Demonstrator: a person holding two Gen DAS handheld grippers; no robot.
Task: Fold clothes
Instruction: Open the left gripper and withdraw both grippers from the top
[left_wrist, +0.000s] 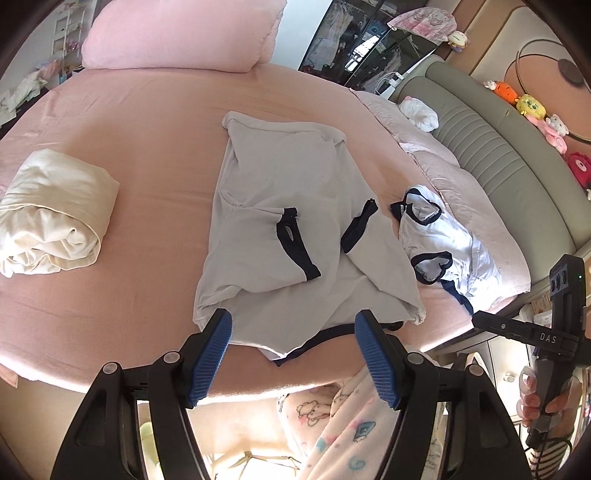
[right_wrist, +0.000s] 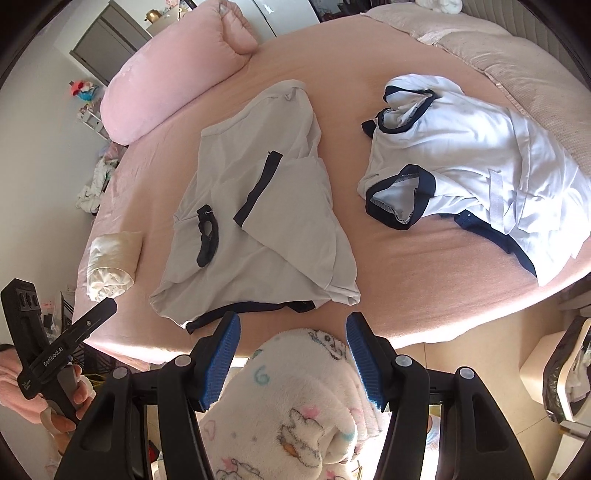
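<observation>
On the bed (left_wrist: 147, 122) before me a shirt (left_wrist: 295, 229) lies in the middle, sleeves folded onto it. A rolled cloth (left_wrist: 51, 221) sits to its left, another shirt (right_wrist: 461, 155) to its right, a pillow (left_wrist: 181, 33) behind.

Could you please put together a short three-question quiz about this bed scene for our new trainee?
1. True or false: both sleeves of the grey T-shirt are folded inward.
2. Which garment is crumpled, not yet folded? A) the grey one B) white T-shirt C) cream bundle
3. What does the left gripper hold?

Key: 1 true. 2 B. 3 nothing; its jaws are open, like those of the right gripper.
</observation>
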